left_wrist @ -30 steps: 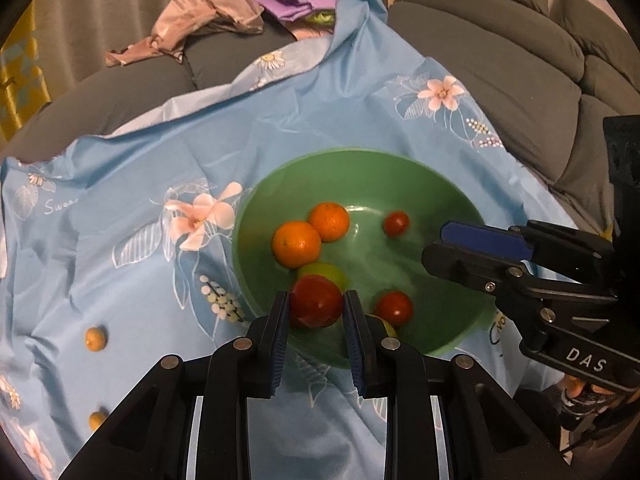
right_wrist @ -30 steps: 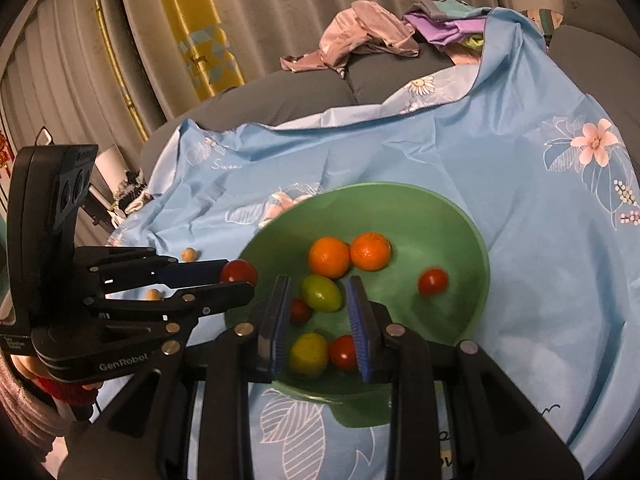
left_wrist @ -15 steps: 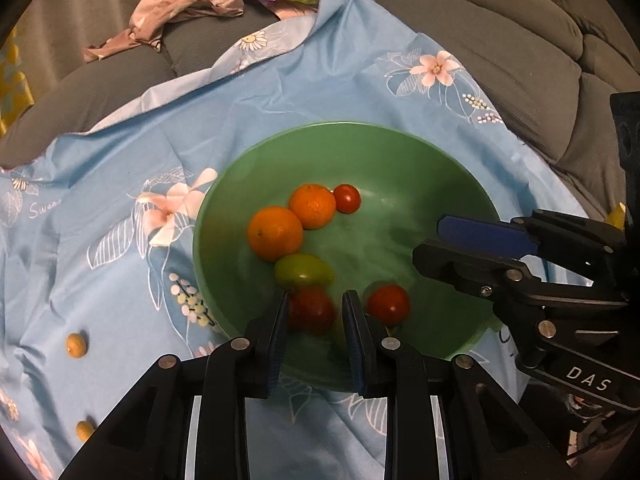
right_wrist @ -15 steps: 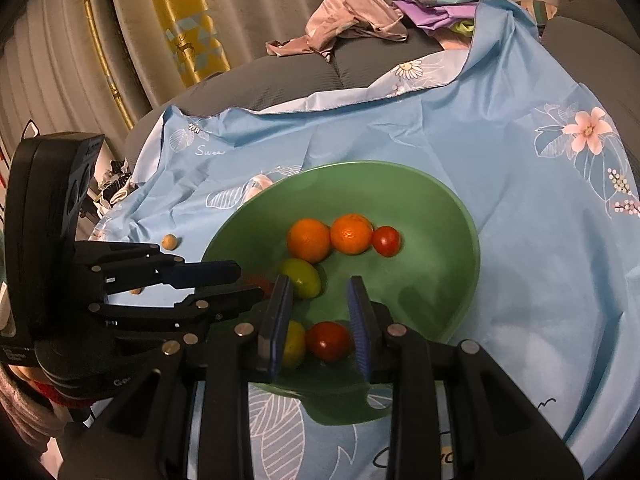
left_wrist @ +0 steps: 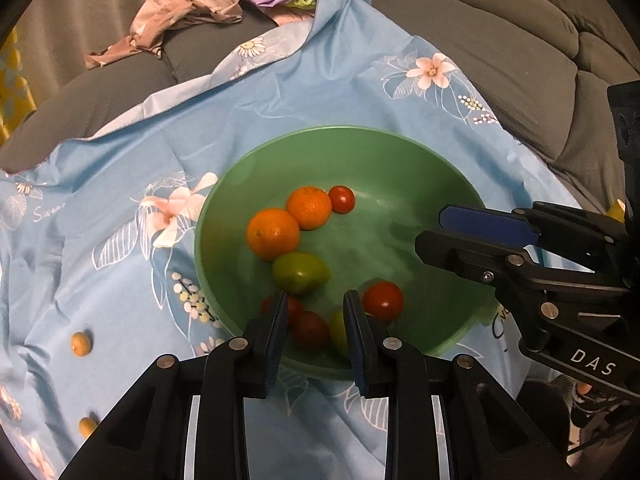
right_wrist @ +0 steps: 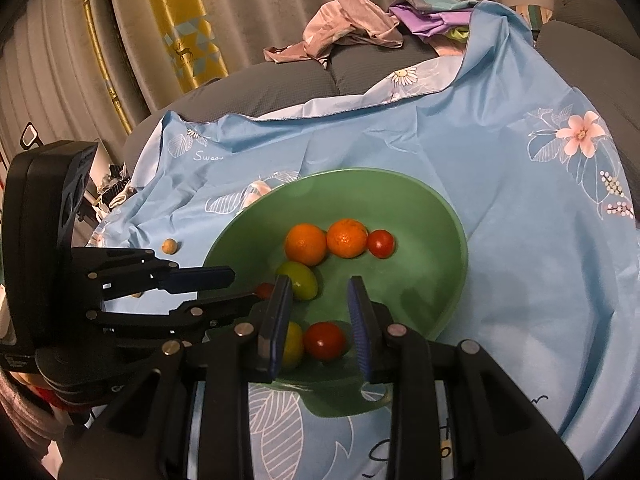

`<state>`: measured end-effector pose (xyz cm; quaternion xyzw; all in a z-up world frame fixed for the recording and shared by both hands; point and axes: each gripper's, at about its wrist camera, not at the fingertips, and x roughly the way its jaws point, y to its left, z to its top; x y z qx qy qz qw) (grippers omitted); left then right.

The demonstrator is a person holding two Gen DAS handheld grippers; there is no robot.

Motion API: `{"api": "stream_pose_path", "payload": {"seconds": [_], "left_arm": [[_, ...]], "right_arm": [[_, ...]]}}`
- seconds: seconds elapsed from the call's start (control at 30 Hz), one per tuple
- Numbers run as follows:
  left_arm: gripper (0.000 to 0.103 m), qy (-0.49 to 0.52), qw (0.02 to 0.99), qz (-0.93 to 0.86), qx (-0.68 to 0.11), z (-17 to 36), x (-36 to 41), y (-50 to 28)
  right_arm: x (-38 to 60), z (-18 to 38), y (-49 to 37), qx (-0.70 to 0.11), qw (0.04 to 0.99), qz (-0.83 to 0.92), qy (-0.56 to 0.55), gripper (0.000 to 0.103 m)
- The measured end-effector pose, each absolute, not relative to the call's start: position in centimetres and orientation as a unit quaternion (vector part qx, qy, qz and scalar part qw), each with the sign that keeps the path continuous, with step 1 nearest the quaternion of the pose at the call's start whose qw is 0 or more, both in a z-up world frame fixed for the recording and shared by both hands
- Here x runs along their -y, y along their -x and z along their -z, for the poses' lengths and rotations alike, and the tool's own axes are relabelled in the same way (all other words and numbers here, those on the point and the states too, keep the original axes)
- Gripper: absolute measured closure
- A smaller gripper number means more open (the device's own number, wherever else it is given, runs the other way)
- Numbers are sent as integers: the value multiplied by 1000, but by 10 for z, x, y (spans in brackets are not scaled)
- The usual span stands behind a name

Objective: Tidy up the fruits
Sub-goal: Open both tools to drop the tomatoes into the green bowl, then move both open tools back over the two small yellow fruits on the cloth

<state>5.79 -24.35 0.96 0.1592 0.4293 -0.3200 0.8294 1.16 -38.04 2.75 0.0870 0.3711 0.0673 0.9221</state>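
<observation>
Now the green bowl (left_wrist: 420, 148) sits on a blue flowery cloth (left_wrist: 120, 184) spread over a gray sofa (left_wrist: 520, 60). Inside the bowl are two oranges (left_wrist: 273, 233), side by side and touching, a small red tomato (left_wrist: 341, 199) next to them, a green fruit (left_wrist: 300, 272) just below the oranges, and more red tomatoes (left_wrist: 383, 301) and a yellow-green fruit (right_wrist: 291, 344) near the front rim. The left tongs (left_wrist: 315, 336) are open over the front of the bowl and hold nothing. The right tongs (right_wrist: 320, 320) are open too, empty, above a red tomato. Two little yellow fruits (left_wrist: 80, 343) lie on the cloth, well apart from the bowl. Some clothes (left_wrist: 184, 12) are piled on the sofa behind.
</observation>
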Motion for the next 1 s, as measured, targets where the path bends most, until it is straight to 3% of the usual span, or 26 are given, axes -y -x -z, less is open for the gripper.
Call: {"api": "stream_pose_path", "payload": {"seconds": [0.07,0.2,0.43,0.5,0.73,1.0], "left_arm": [[75,-157,832,318,-426,-13,242,-55],[54,-152,841,311,-415,-21,236,-47],[50,-142,858,294,-397,-36,216,-33],[38,-135,862,290,-393,-40,208,-28],[37,-118,877,270,-379,-51,179,-13],[27,-86,894,229,-374,-52,141,-1]], "right_arm": [[380,-30,-9,-370,923,-66,-86,72],[376,-37,-3,-365,925,-67,-86,69],[365,-53,7,-354,930,-67,-75,61],[362,-56,10,-352,931,-69,-73,58],[347,-67,19,-347,932,-82,-69,46],[325,-70,21,-356,927,-104,-63,36]]}}
